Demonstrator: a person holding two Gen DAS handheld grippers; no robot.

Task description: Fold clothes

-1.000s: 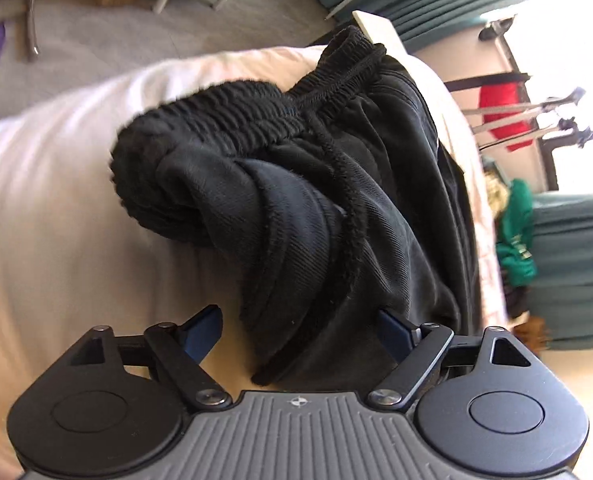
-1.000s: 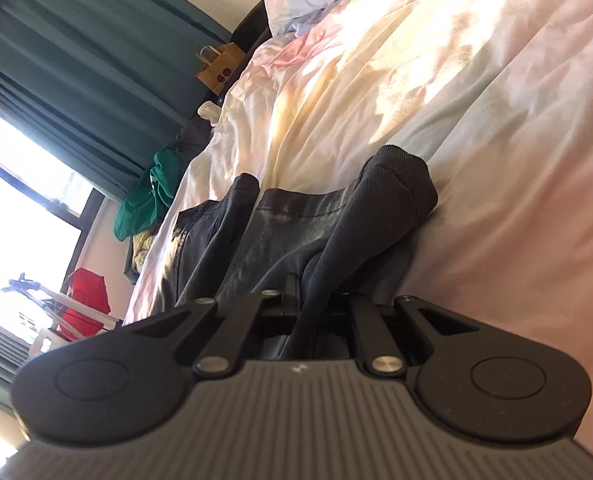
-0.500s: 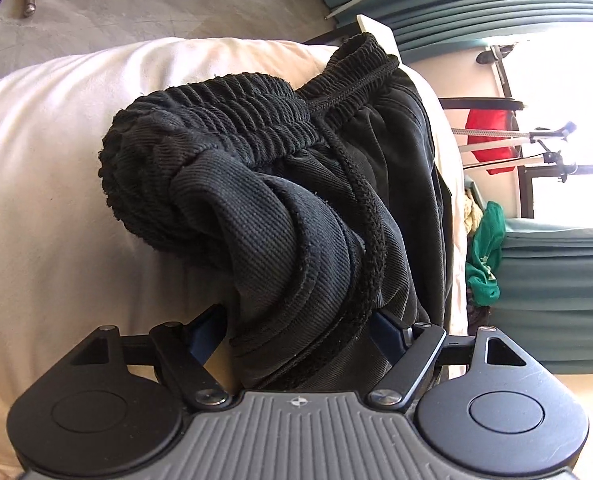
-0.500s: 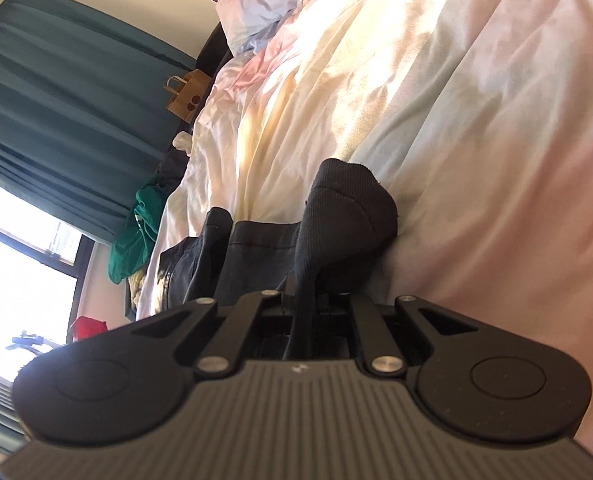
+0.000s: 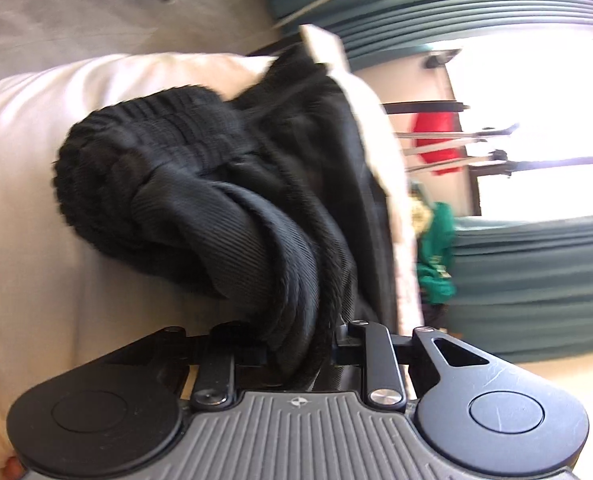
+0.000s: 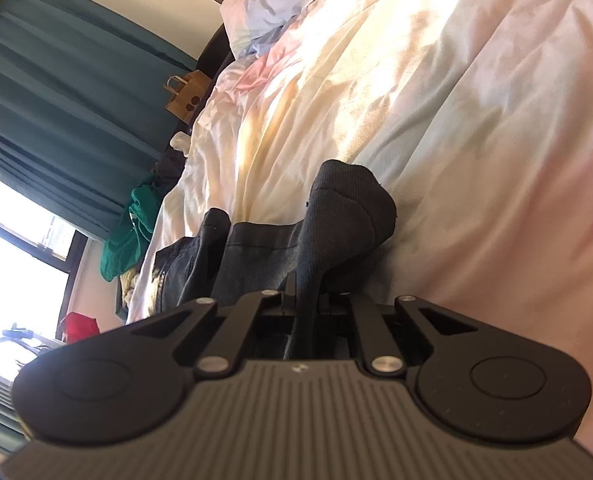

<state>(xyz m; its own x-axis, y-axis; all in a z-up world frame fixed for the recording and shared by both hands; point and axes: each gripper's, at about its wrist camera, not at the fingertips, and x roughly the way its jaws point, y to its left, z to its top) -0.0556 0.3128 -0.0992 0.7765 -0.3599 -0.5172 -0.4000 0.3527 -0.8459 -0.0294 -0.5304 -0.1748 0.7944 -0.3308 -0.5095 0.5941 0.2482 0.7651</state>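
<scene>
Black ribbed trousers with an elastic waistband and a drawstring lie bunched on the pale bed cover. My left gripper is shut on a thick fold of them near the waistband. In the right wrist view the same dark trousers lie on the white bed sheet. My right gripper is shut on a thin raised fold of the cloth. The fingertips of both grippers are hidden by the cloth.
Teal curtains and a bright window stand beyond the bed's edge. A green garment and a paper bag lie by the bed. Pillows sit at the head. A drying rack with a red item stands near the window.
My left gripper has closed from open onto the fold of trousers by the waistband. My right gripper stays shut on the cloth and has shifted slightly along the bed.
</scene>
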